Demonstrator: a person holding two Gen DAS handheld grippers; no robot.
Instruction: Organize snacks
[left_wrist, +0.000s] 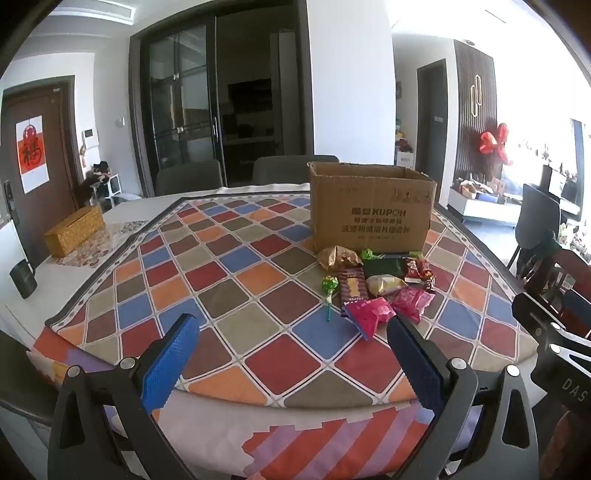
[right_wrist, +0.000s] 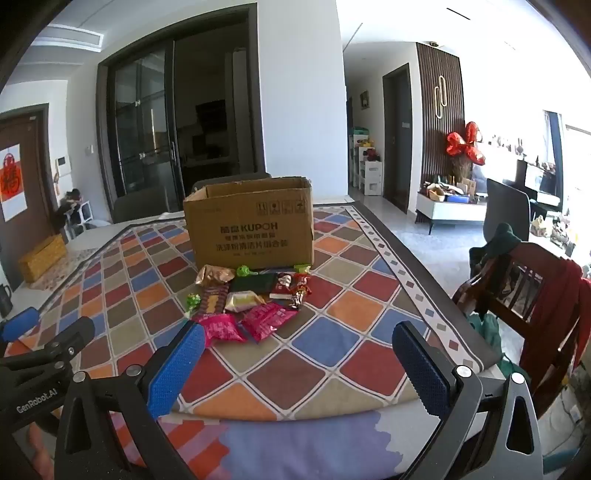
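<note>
Table (left_wrist: 22, 317) — cloth (left_wrist: 236, 266), box (left_wrist: 369, 214), snacks (left_wrist: 376, 288)

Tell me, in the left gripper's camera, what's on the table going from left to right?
Black mug → yellow box → green lollipop → cardboard box.

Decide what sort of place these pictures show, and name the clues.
Most likely a home dining area: a table under a checked tablecloth, dining chairs behind it, and a front door with a red paper decoration.
</note>
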